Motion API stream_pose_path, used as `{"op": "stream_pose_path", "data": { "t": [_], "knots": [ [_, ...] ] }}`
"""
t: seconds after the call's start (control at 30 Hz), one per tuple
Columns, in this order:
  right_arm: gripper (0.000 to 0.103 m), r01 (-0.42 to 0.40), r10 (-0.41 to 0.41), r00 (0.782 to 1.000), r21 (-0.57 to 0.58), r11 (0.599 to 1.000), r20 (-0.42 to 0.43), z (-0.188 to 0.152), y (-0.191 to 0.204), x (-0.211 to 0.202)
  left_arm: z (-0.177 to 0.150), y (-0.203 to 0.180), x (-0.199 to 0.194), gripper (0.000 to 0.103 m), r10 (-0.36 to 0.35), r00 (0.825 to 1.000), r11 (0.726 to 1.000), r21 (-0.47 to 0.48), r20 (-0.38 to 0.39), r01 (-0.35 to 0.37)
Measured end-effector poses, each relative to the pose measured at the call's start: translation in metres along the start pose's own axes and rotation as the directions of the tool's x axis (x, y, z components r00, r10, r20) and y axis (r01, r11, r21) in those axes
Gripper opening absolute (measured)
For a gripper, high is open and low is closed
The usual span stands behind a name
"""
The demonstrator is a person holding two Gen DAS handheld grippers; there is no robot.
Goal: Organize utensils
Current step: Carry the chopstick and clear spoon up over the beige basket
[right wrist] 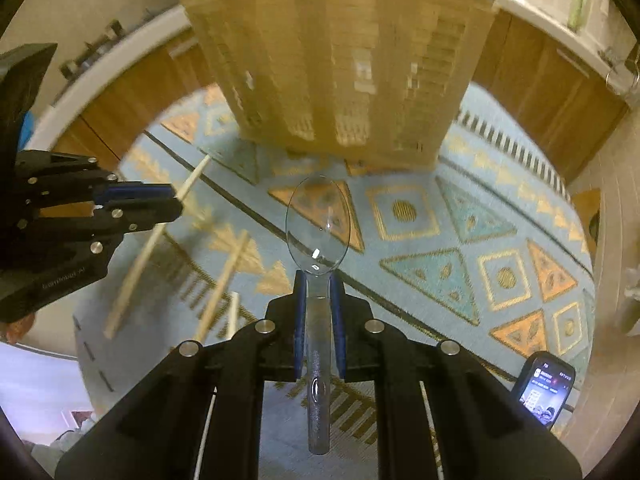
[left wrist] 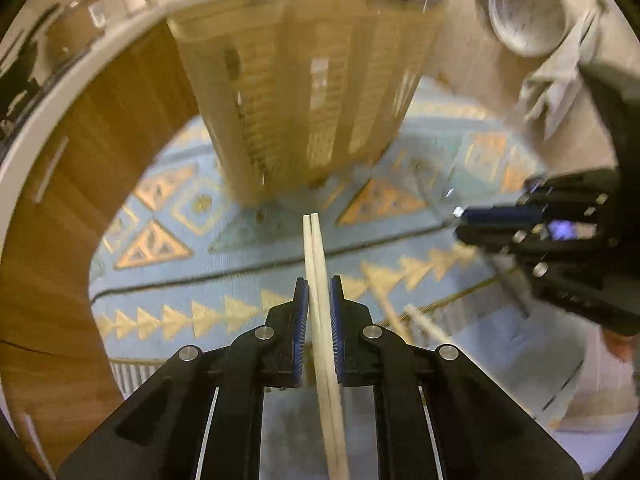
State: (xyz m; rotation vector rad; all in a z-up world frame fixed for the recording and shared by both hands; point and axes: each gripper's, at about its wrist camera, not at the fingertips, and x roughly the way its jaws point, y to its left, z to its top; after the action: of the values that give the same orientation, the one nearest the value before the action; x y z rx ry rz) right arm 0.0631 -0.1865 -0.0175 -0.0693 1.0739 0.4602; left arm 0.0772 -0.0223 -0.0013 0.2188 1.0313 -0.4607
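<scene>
The left gripper [left wrist: 319, 298] is clenched on a pair of pale, smooth wooden chopsticks [left wrist: 316, 264] that poke straight out between its blue pads, and the right gripper [right wrist: 319, 290] is clenched on the flat handle of a clear plastic spoon [right wrist: 318, 224] whose round bowl sticks out in front. Both grippers are held up side by side over a blue cloth [right wrist: 460, 240] with gold triangles on the tabletop, pointing at a tan woven organizer tray [right wrist: 344, 68] with long slots. More pale chopsticks [right wrist: 224, 284] lie on the cloth between the two grippers.
</scene>
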Motion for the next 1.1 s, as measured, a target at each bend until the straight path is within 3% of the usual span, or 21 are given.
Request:
{"op": "stream_pose_path", "data": {
  "t": [0.13, 0.17, 0.27, 0.33, 0.4, 0.47, 0.57, 0.67, 0.7, 0.73, 0.8, 0.93, 1.1],
  "knots": [
    [0.010, -0.068, 0.069, 0.988, -0.007, 0.998, 0.137, -0.001, 0.005, -0.036, 0.002, -0.001, -0.038, 0.008, -0.057, 0.983, 0.998, -0.021, 0.173, 0.061],
    [0.010, -0.083, 0.083, 0.981, -0.007, 0.997, 0.173, -0.001, 0.005, -0.046, 0.004, -0.002, -0.050, 0.000, -0.071, 0.972, 0.997, -0.026, 0.224, 0.078],
    [0.010, -0.130, 0.126, 0.954, -0.004, 0.992, 0.273, 0.004, 0.009, -0.074, 0.010, -0.004, -0.075, 0.000, -0.122, 0.941, 0.989, -0.036, 0.316, 0.140],
    [0.010, -0.128, 0.121, 0.932, -0.001, 0.992, 0.342, 0.014, 0.008, -0.093, 0.017, -0.006, -0.093, 0.000, -0.120, 0.907, 0.990, -0.024, 0.403, 0.141],
    [0.010, -0.149, 0.139, 0.919, -0.003, 0.989, 0.370, 0.018, 0.005, -0.104, 0.028, -0.005, -0.098, 0.000, -0.114, 0.898, 0.990, -0.028, 0.424, 0.139],
    [0.010, -0.150, 0.140, 0.910, -0.004, 0.989, 0.389, 0.022, 0.006, -0.109, 0.032, 0.001, -0.099, 0.000, -0.146, 0.894, 0.982, -0.048, 0.423, 0.183],
    [0.010, -0.152, 0.139, 0.908, 0.002, 0.988, 0.395, 0.020, 0.001, -0.113, 0.030, 0.003, -0.091, 0.000, -0.143, 0.900, 0.983, -0.050, 0.411, 0.179],
    [0.010, -0.165, 0.140, 0.919, 0.036, 0.986, 0.369, 0.017, -0.011, -0.105, 0.029, 0.001, -0.068, 0.000, -0.200, 0.928, 0.975, -0.035, 0.314, 0.221],
    [0.010, -0.169, 0.141, 0.923, 0.048, 0.984, 0.358, 0.017, -0.015, -0.102, 0.026, 0.003, -0.059, 0.006, -0.202, 0.936, 0.973, -0.047, 0.289, 0.225],
    [0.010, -0.169, 0.138, 0.927, 0.059, 0.984, 0.348, 0.016, -0.017, -0.097, 0.026, 0.003, -0.049, 0.020, -0.214, 0.945, 0.971, -0.055, 0.246, 0.234],
    [0.010, -0.164, 0.130, 0.937, 0.080, 0.983, 0.324, 0.011, -0.024, -0.090, 0.025, 0.002, -0.027, 0.037, -0.252, 0.952, 0.961, -0.071, 0.174, 0.268],
    [0.010, -0.128, 0.090, 0.964, 0.140, 0.982, 0.252, 0.006, -0.036, -0.075, 0.028, -0.016, 0.013, 0.038, -0.241, 0.968, 0.970, -0.023, 0.078, 0.243],
    [0.010, -0.151, 0.117, 0.983, 0.261, 0.953, 0.141, -0.005, -0.067, -0.036, 0.046, -0.044, 0.054, 0.038, -0.190, 0.982, 0.982, 0.005, 0.011, 0.190]
  ]
}}
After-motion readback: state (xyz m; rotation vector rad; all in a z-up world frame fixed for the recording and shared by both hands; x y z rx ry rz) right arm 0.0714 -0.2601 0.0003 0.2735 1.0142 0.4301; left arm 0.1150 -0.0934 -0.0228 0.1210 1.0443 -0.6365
